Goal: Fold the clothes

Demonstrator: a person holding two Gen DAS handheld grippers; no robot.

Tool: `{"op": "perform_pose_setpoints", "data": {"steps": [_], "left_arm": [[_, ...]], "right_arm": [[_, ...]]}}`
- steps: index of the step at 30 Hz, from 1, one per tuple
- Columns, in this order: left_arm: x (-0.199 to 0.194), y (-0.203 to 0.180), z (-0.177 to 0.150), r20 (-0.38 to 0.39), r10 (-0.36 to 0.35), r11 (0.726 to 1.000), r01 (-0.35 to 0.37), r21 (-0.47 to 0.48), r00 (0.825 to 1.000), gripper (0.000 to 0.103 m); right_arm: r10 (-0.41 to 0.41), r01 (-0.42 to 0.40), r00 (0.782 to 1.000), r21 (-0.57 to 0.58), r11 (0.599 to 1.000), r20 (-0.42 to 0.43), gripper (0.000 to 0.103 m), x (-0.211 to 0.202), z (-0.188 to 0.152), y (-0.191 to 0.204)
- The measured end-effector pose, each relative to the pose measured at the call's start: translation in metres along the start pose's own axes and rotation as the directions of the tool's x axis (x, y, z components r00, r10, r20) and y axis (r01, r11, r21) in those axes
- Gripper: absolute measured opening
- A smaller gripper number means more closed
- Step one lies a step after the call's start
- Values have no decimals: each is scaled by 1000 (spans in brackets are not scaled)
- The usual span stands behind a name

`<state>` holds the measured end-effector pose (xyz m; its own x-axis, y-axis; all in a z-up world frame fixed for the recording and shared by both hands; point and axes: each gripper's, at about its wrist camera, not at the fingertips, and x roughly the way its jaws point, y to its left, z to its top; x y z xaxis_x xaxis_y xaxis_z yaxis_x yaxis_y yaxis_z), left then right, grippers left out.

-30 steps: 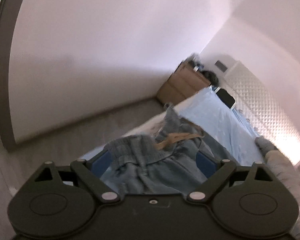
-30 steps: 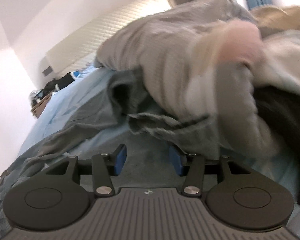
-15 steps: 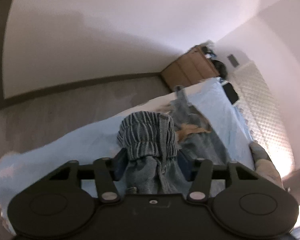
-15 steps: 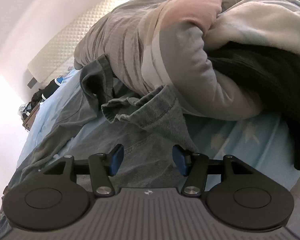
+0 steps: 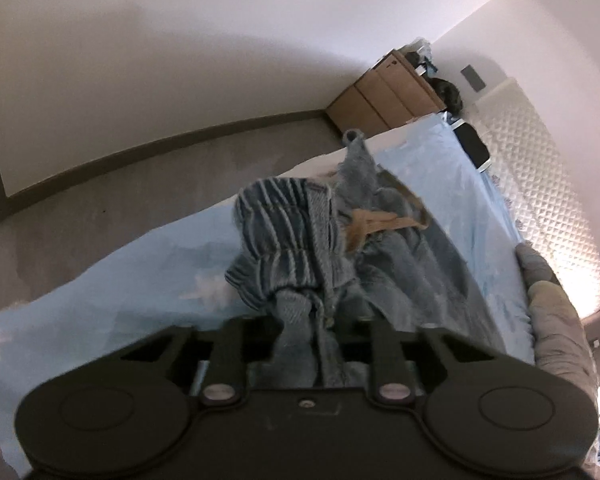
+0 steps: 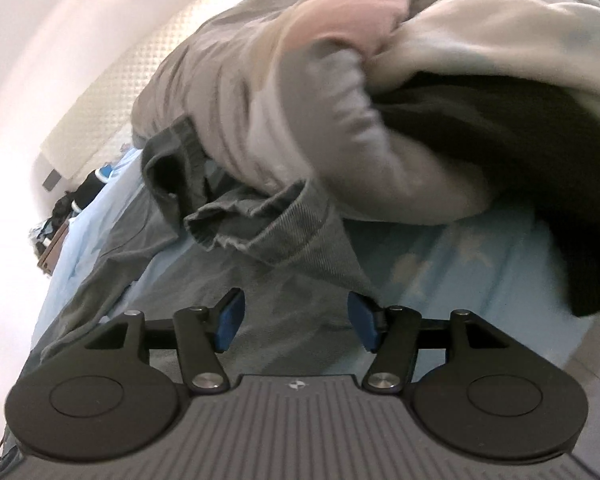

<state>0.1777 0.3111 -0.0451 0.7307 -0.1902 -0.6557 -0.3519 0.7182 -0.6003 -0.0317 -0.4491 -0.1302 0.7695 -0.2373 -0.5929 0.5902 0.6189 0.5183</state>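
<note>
Heaped clothes pile blocking ahead, bare bedsheet clear beside it

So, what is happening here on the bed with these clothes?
A person is folding clothes on a bed with a light blue sheet. The left gripper has just closed on the elastic waistband of the blue jeans. The right gripper, open and empty, hovers over the jeans' leg near its hem, beside a pile of other clothes.
</note>
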Motion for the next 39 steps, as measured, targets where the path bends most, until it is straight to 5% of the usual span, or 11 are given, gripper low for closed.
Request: {"op": "perform_pose_setpoints", "data": {"steps": [9,13,15,16,17,18,21,25,29,35,39], "left_arm": [[-60,-24,11,91,-101,995,103,-19,991,9],[-81,-29,13,115,-133,990,137,-25,984,9],[-85,-29,14,120,-132,990,137,-30,984,9],[-87,-29,15,120,-131,990,137,-37,984,9],[-91,-27,16,121,-136,988,143,-51,983,9],[-94,-25,18,122,-142,986,151,-67,982,9],[-110,-20,24,148,-148,983,162,-87,978,8],[-139,-8,35,172,-149,977,172,-127,974,8],[-166,24,42,186,-155,961,192,-200,970,8],[-185,77,38,151,-141,934,182,-307,978,8],[-187,83,44,147,-139,929,180,-324,979,8]], "right_arm": [[-147,156,987,-150,976,63,62,-15,-2,-4],[-135,152,987,-254,955,82,71,-4,1,-3],[-102,118,992,-308,944,67,62,9,3,-2],[-101,110,994,-291,951,44,48,14,6,-2],[-101,103,995,-270,957,20,11,19,9,-2],[-101,102,995,-246,964,16,5,17,14,0],[46,-37,998,-193,981,42,3,-11,34,15],[226,-219,970,-77,973,92,3,-60,77,33],[299,-309,942,48,950,153,3,-95,105,36],[264,-260,964,234,937,19,3,-86,87,13],[285,-241,958,422,874,-43,3,-72,72,-7]]}}
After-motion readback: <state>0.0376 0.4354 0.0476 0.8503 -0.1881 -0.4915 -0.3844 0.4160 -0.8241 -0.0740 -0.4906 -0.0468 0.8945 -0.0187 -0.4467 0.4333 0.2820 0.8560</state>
